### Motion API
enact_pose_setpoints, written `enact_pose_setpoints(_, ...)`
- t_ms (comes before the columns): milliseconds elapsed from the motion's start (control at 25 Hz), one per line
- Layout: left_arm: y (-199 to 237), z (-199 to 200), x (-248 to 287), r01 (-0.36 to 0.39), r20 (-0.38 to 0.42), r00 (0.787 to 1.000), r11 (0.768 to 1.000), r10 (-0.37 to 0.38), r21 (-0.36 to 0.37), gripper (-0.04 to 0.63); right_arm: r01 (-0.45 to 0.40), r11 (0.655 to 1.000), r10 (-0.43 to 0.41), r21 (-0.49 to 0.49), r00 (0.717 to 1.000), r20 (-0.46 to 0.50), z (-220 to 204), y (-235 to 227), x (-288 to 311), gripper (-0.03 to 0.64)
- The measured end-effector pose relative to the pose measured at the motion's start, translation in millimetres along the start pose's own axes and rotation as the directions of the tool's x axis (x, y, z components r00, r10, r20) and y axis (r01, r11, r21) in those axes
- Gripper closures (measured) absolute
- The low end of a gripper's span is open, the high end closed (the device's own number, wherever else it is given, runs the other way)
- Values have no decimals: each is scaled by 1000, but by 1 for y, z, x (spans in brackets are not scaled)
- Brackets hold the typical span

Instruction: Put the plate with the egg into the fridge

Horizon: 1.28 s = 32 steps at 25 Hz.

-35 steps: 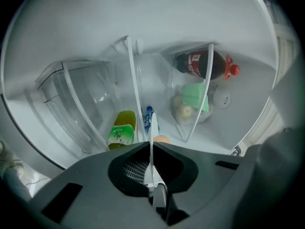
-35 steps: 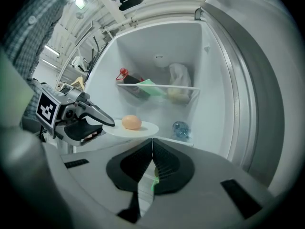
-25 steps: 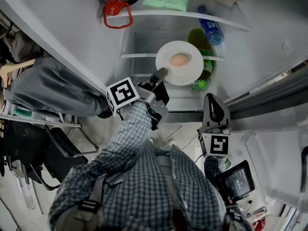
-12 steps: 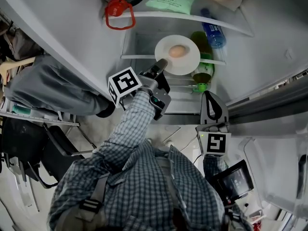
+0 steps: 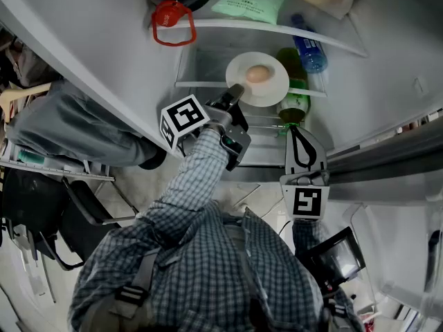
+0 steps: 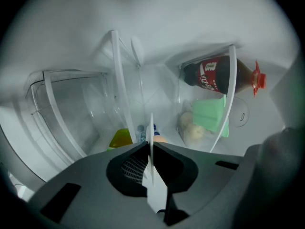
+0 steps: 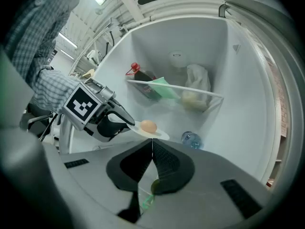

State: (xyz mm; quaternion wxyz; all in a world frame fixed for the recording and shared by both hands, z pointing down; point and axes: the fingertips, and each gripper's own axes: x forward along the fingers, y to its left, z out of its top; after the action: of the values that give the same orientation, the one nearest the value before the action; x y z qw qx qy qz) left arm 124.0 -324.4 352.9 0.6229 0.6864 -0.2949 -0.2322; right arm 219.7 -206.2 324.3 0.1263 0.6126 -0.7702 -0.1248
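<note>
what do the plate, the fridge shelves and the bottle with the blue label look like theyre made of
plate: white, smooth, thin-rimmed, with a faint sheen; probably glazed ceramic, though melamine would look the same.
shelves: see-through panels with white edge trim; glass or clear plastic, the look leaves it open.
bottle: clear thin walls under a blue label; most likely plastic.

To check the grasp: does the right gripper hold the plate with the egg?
No, the left gripper pinches the plate; the right gripper is shut, apart from it.
</note>
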Motion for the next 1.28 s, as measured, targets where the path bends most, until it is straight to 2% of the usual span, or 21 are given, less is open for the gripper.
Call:
enact_pose_setpoints(400,8,9,5,-11,43,999,1000,11,-14,578,-37,994,36,-102,999,-16,-1,3,14,609)
enact_pose_setpoints(520,11,10,4,-11,48,999,1000,12,-25,578,-55,985,49,-163,998,-42,-1,6,19,609)
enact_pose_setpoints(600,13,10,4,-16,51,999,1000,17,-27,577,-44,973,28,-228,997,-76,-5,6,23,609)
enact_pose_setpoints(720,15,11,4,-17,54,998,999,19,-33,577,-21,929,-19,-369,994,-105,-10,7,31,609)
enact_pose_setpoints(880,17,14,5,-12,60,998,999,15,-48,577,-44,854,-25,-518,992,-125,-10,15,43,609)
enact_pose_setpoints(1200,18,15,6,-2,60,998,998,5,-56,577,-104,761,-3,-641,987,-163,-13,35,63,606)
enact_pose_setpoints(1280,18,15,6,0,60,998,998,4,-57,577,-125,747,10,-653,984,-177,-15,39,68,570)
